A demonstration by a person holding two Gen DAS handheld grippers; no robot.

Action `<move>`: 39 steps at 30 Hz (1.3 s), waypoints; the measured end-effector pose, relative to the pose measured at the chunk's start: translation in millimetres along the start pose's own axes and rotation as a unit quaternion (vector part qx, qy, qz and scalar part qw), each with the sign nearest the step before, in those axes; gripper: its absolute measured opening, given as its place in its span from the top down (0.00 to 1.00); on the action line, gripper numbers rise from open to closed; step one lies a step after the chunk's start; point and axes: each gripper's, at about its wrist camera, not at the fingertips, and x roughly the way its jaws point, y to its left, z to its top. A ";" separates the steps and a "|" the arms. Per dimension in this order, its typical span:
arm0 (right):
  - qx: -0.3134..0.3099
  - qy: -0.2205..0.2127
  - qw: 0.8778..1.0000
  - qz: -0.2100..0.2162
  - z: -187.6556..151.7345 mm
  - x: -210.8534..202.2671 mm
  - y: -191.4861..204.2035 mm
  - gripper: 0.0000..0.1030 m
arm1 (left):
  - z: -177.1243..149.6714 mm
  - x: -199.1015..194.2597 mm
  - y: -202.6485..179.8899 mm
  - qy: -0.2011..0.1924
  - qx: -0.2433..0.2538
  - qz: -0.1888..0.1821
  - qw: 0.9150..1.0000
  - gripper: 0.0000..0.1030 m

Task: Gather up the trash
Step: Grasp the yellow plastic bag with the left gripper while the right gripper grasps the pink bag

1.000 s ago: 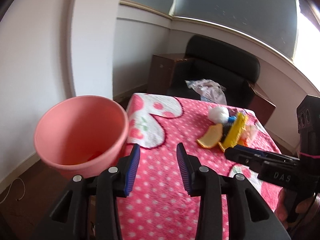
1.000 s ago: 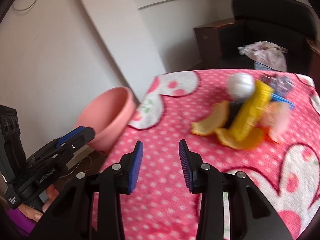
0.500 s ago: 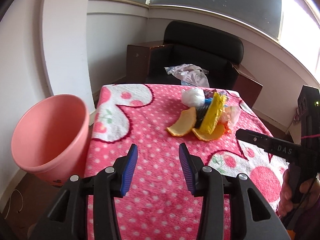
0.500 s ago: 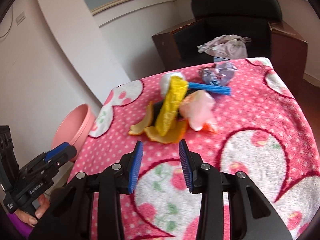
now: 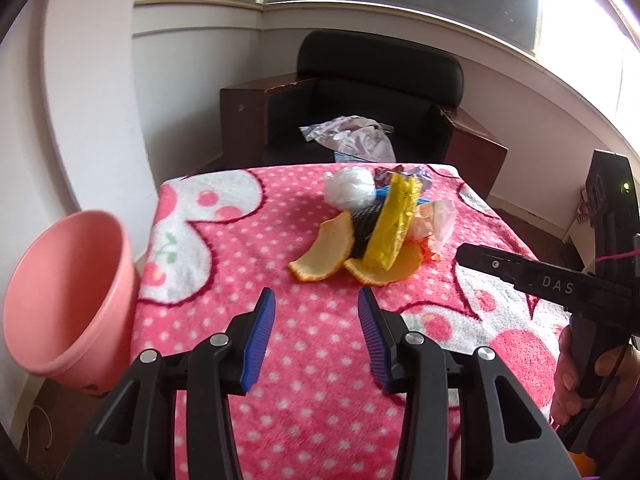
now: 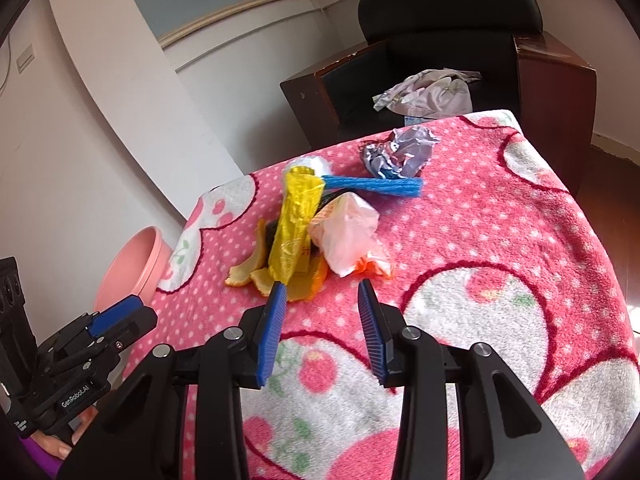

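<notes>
Both grippers have swung toward the trash pile: right gripper (image 6: 322,294), jaws apart and empty, now hangs just short of the orange peel (image 6: 256,270); left gripper (image 5: 316,304), also apart, trails. Collecting can begin; bucket (image 5: 68,296) waits beside the bench (image 5: 224,272).

"DAS" printed on right gripper (image 5: 536,280) body in left wrist view; "GenRobot.AI" on left gripper (image 6: 76,392) body in right wrist view.
</notes>
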 end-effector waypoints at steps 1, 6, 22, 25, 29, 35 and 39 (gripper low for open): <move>0.003 -0.001 1.000 0.000 1.7 0.2 -2.0 0.63 | 2.3 2.5 -2.9 0.000 0.004 -0.002 1.000 0.59; 0.003 -0.008 1.000 -0.001 9.2 2.1 -6.6 0.63 | 15.1 20.8 -22.0 0.005 0.025 -0.020 0.999 0.59; 0.018 -0.007 1.000 0.001 12.0 7.2 -29.8 0.63 | 34.7 98.3 -66.2 0.029 0.082 -0.014 0.996 0.59; 0.012 -0.006 1.000 0.009 14.7 11.1 -26.0 0.63 | 32.6 105.4 -64.6 0.038 0.078 -0.016 0.996 0.75; 0.002 -0.005 1.000 0.015 19.7 18.6 -17.0 0.63 | 26.6 101.7 -65.4 0.040 0.082 -0.032 0.995 0.86; -0.015 -0.007 1.000 0.009 27.4 32.6 -4.4 0.63 | 14.6 87.4 -67.3 0.047 0.080 -0.056 0.994 0.88; -0.011 -0.005 1.000 0.006 26.8 38.5 -5.3 0.63 | 7.5 74.5 -63.9 0.046 0.076 -0.058 0.994 0.88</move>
